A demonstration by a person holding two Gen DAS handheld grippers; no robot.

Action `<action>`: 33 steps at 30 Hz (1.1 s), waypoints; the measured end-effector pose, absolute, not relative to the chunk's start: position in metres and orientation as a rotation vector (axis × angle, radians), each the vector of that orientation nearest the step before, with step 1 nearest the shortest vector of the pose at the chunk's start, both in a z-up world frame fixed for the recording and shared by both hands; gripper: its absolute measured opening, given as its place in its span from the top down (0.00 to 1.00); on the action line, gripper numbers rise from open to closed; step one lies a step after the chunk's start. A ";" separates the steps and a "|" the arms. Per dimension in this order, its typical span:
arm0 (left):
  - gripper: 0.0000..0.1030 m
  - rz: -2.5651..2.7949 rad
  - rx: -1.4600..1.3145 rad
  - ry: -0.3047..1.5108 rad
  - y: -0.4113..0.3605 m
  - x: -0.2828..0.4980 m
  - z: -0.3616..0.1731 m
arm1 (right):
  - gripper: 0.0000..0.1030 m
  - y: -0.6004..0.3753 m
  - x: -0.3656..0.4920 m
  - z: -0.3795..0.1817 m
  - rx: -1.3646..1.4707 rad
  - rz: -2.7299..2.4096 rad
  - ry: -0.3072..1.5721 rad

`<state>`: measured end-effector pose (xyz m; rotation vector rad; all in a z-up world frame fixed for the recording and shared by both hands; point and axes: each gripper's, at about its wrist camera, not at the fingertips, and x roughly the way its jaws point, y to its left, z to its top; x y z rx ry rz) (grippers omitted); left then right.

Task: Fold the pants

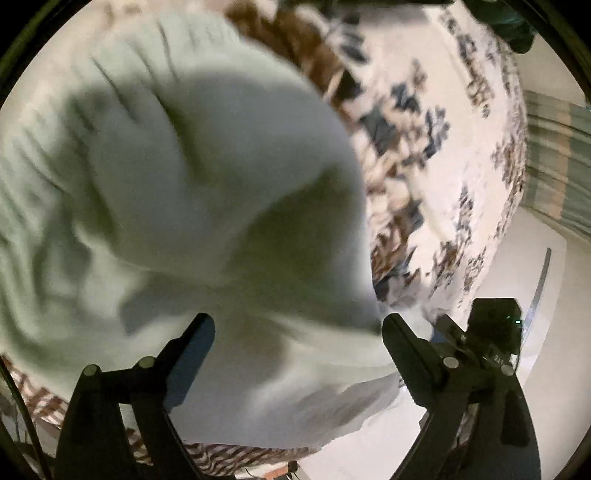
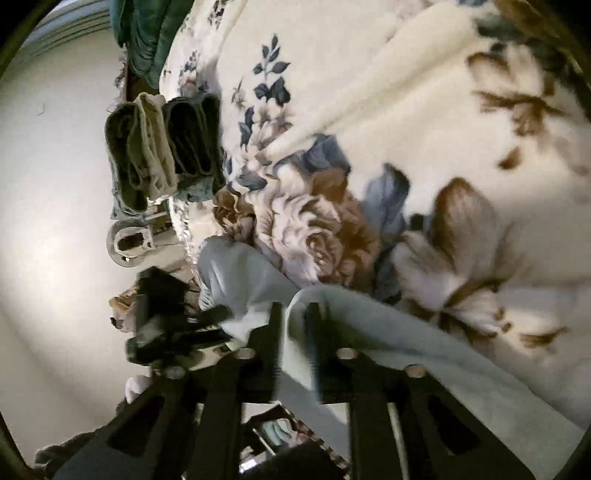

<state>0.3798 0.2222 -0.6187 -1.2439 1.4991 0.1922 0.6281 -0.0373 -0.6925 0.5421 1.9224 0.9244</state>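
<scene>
Pale green-grey pants [image 1: 192, 192] lie bunched on a floral blanket [image 1: 436, 155] and fill most of the left wrist view. My left gripper [image 1: 297, 328] is open, its fingers apart just over the near edge of the pants. In the right wrist view the pants [image 2: 424, 343] run from the lower middle to the lower right. My right gripper [image 2: 295, 314] is shut on a fold of the pants. The other gripper [image 2: 162, 317] shows dark and blurred at the left, by a bunched end of the pants [image 2: 236, 269].
The floral blanket [image 2: 406, 110] covers a bed. A stack of folded dark and beige clothes [image 2: 162, 147] sits at the bed's edge. A teal cloth [image 2: 144, 33] lies at the top left. Pale floor [image 2: 55, 184] lies beyond the bed's edge; a striped curtain [image 1: 557, 155] hangs at right.
</scene>
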 end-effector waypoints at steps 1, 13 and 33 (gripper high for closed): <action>0.10 0.206 -1.239 1.477 0.228 0.377 -0.613 | 0.25 -0.037 0.628 -0.693 0.529 0.924 1.931; 0.10 0.335 -1.188 1.315 0.282 0.373 -0.616 | 0.90 -0.027 0.620 -0.700 0.284 0.679 1.817; 0.00 0.323 -0.779 1.275 0.260 0.352 -0.579 | 0.41 -0.062 0.549 -0.681 0.089 0.339 1.514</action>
